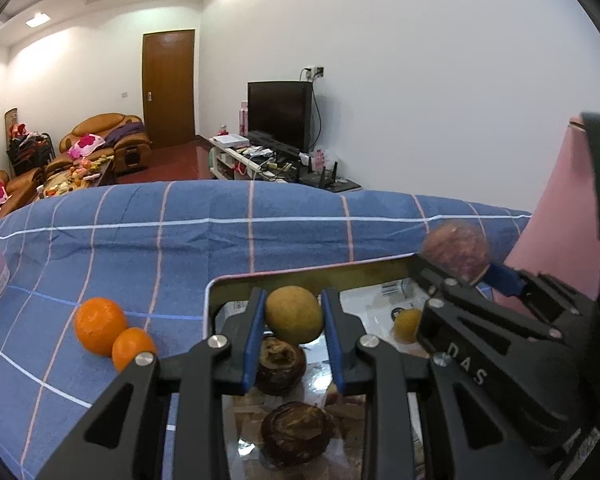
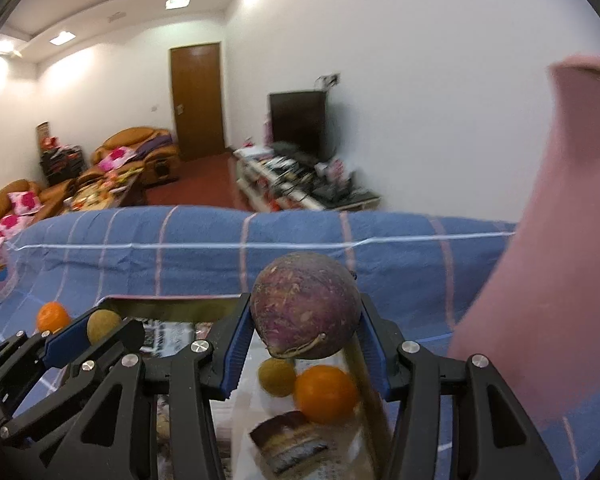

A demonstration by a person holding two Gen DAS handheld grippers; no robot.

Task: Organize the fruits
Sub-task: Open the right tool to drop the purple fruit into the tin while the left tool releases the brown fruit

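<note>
You are mid-carry with both hand-held grippers over the tray [image 1: 214, 292] on the worktop, the left hand-held gripper [image 1: 294, 316] clamped on a yellow-green fruit [image 1: 294, 314] and the right hand-held gripper [image 2: 305, 320] on a purple fruit [image 2: 305, 312], so next lower each to a free spot before opening.

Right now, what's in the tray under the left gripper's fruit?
Two dark brown fruits sit in the tray below the yellow-green fruit. The gripper hides the tray's near corners.
</note>
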